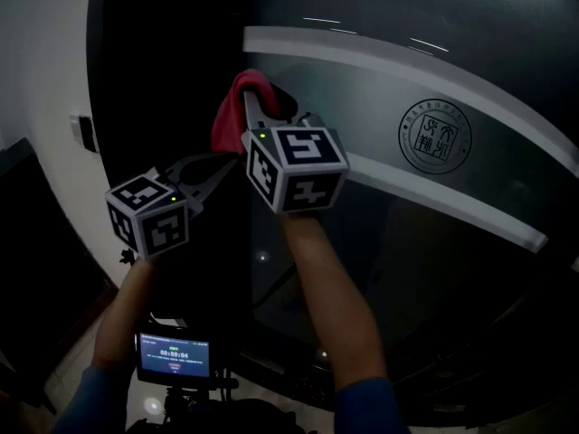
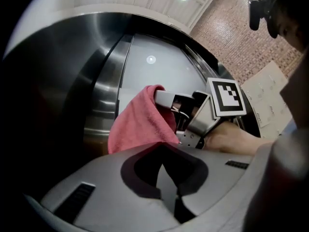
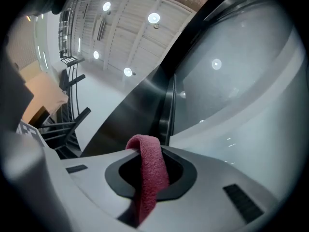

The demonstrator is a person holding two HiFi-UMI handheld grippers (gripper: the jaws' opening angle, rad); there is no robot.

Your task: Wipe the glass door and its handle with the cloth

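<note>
Right gripper (image 1: 270, 114) is up at the glass door (image 1: 434, 52), jaws clamped tight on the red cloth (image 1: 231, 107). The cloth pokes out past the tips and drapes down that gripper's left side. Just beyond those tips, the door's white frosted band (image 1: 407, 75) begins. Left gripper (image 1: 222, 163) sits low beside the right one, jaws pressed together on nothing, tips aimed at the hanging cloth. Whether the cloth touches the glass, I can't tell.
</note>
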